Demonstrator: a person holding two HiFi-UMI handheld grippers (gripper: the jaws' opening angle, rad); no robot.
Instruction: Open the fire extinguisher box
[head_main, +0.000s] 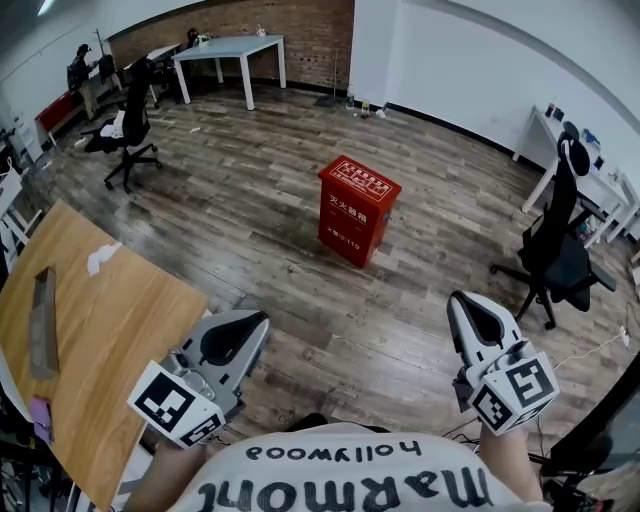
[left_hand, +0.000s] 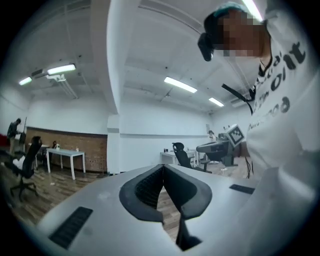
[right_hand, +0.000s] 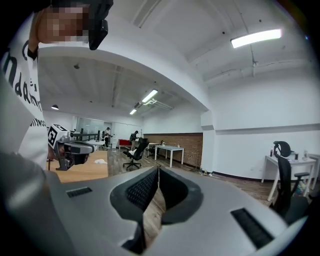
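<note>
- Fire extinguisher box (head_main: 358, 209): red with white print, upright on the wood floor (head_main: 270, 210) near the middle of the room, lid down. It is well apart from both grippers and appears in the head view only; neither gripper view takes it in. Its latch cannot be made out.
- Left gripper (head_main: 255, 322): held at the corner of a wooden table (head_main: 110, 310), pointing towards the box. Its own view shows the two dark pads meeting at their tips, with nothing between them.
- Right gripper (head_main: 465, 303): held over bare floor. Its own view shows the pads pressed together in the same way and empty.
- Both forearms are cut off by the lower edge of the head view, so the hands on the grippers go mostly unseen.
- Each gripper view catches the other gripper's marker cube at its margin. It also shows the ceiling lights, which the head view does not show.
- A black office chair (head_main: 560, 250) stands to the right of the box.
</note>
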